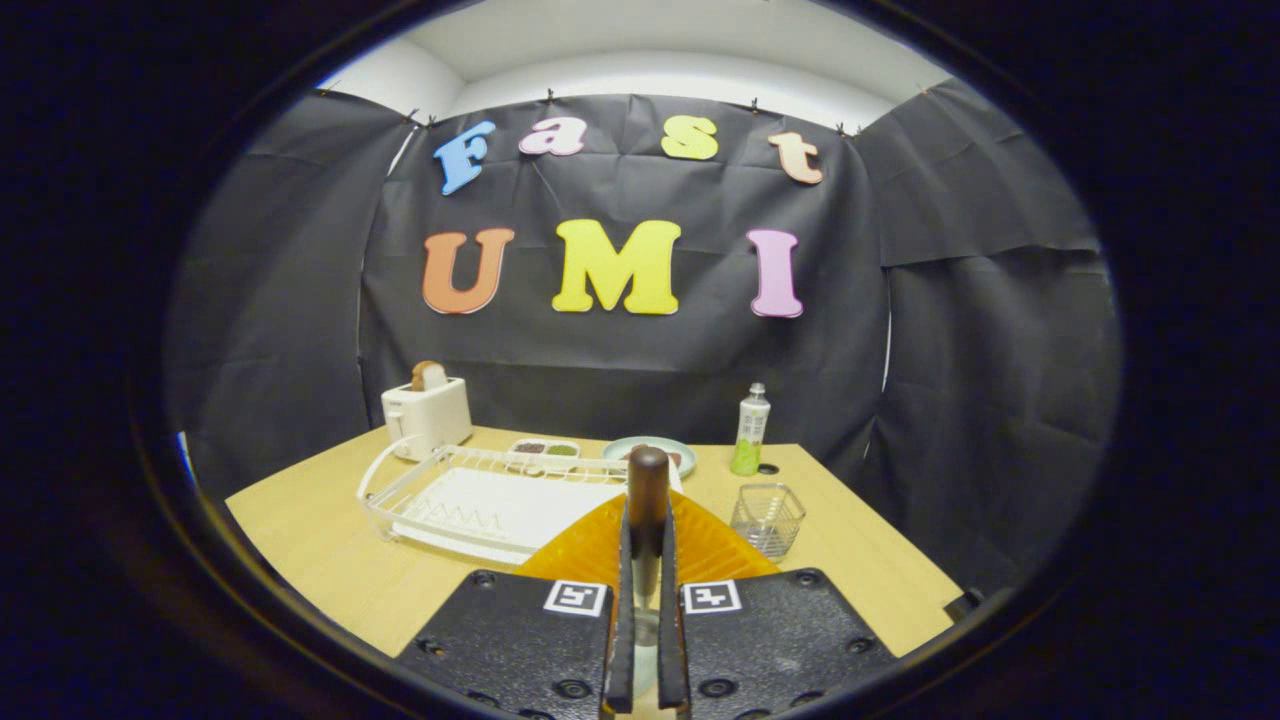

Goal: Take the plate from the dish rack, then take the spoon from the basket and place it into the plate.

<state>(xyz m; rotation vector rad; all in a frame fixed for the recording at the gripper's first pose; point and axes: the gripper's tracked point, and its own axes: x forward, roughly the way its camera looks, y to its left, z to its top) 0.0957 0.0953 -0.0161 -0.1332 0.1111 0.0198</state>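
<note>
Tongs (646, 560) clamped on the spoon (647, 500), its brown handle standing upright between them, right over the orange plate (590, 545) on the counter (320, 545). Wire basket (767, 518) just beside, dish rack (480, 500) behind.

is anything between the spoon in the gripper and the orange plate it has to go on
Nothing visible stands in the way. The gripper is shut on the spoon by its dark brown handle, and the orange plate lies on the table directly under and beyond the fingers. The dish rack and wire basket sit off to either side.
</note>
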